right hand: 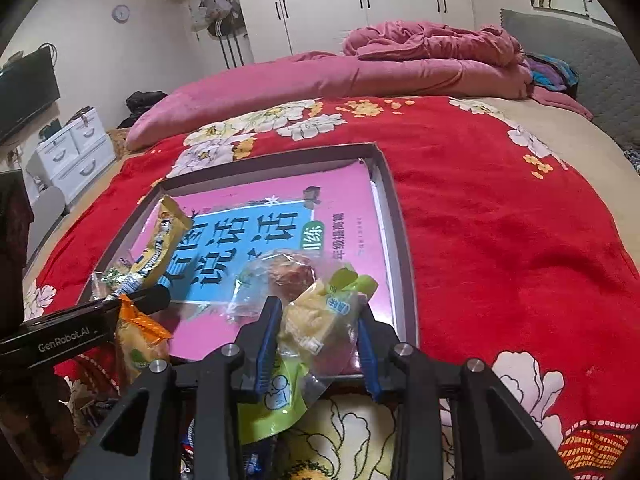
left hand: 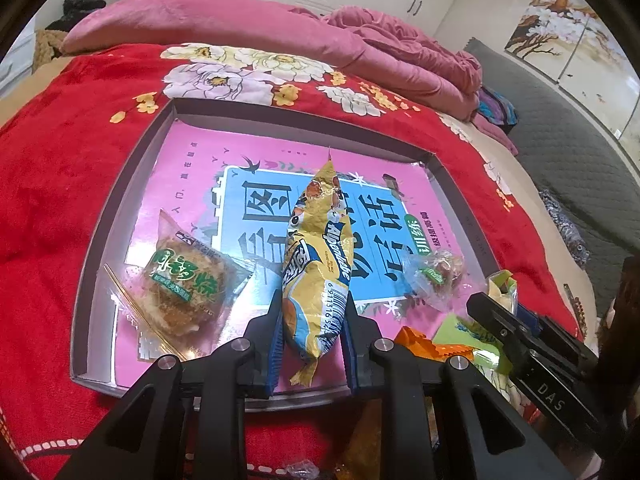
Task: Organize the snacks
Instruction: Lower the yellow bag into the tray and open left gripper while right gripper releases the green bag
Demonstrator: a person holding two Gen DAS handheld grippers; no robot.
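Blue pads (left hand: 276, 340) of left gripper (left hand: 312, 344) clamped on yellow pack (left hand: 316, 264), crinkly, barcode showing, poking out over tray (left hand: 100, 248). Right gripper (right hand: 316, 344) pinching green-topped clear bag (right hand: 316, 320) at tray's near edge. Around: floss bun (left hand: 184, 284) left, small wrapped snack (left hand: 436, 276) right, both lying on pink book (left hand: 192, 152) inside tray. Orange packet (right hand: 140, 336) just beside, on red blanket (right hand: 500, 240).

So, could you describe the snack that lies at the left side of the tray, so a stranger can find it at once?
On the red floral blanket lies a shallow grey tray with a pink book inside. Near its left wall lies the clear packet: a round brown floss-topped cake with green lettering. Unlike the long yellow packet beside it, no gripper holds it.
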